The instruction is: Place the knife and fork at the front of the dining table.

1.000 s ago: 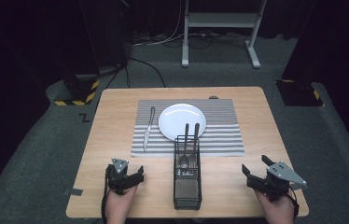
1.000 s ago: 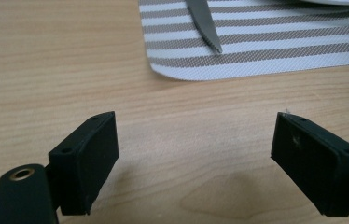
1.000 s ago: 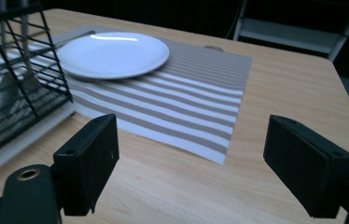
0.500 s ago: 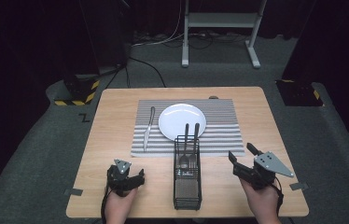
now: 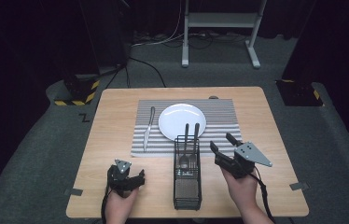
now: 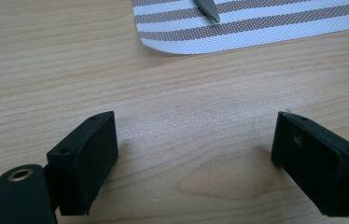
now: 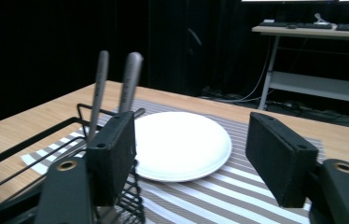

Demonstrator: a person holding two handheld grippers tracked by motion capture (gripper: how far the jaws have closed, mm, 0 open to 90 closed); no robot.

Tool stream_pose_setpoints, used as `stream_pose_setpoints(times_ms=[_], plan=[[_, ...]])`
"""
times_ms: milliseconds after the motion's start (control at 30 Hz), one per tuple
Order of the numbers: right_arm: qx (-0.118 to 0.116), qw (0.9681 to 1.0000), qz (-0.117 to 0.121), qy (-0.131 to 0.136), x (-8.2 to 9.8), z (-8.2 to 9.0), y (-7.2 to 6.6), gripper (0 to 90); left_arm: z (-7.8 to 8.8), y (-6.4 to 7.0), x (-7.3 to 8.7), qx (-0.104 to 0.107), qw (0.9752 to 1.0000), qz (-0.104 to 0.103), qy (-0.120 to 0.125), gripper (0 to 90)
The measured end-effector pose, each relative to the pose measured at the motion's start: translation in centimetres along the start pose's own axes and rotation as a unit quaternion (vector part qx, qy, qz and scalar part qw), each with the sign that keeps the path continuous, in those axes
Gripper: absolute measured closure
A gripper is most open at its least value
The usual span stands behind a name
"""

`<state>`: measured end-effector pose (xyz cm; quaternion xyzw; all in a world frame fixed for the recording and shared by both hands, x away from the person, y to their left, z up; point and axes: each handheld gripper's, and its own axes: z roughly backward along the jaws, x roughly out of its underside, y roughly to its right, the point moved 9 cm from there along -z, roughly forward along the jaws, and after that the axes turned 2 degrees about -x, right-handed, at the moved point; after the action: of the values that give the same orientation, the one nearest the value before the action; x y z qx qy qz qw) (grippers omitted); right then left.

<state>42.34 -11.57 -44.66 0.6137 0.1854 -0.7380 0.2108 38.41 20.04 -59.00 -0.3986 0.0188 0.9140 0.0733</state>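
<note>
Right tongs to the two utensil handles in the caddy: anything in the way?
Nothing visible. The right tongs hang open and empty just right of the handles, which rise clear above the caddy rim.

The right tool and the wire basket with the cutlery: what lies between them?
Nothing: in the high view only bare table separates the right tool from the wire basket.

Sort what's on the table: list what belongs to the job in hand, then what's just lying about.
In the job: right gripper, open beside the wire basket; two utensils standing in it.
Lying about: plate, knife, striped placemat, left gripper.
</note>
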Motion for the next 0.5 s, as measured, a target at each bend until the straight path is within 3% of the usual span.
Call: stream_pose_setpoints(times_ms=[300, 500], plan=[[-0.021, 0.9995, 0.011, -0.02, -0.2, -3.3, -1.9, 51.5, 0.0, 0.0, 0.0, 0.004, 1.0, 0.002, 0.001, 14.4], [-0.035, 0.999, -0.002, -0.026, -0.6, -4.6, -2.4, 61.8, 0.1, 0.0, 0.1, 0.004, 1.0, 0.001, 0.0, 14.4]])
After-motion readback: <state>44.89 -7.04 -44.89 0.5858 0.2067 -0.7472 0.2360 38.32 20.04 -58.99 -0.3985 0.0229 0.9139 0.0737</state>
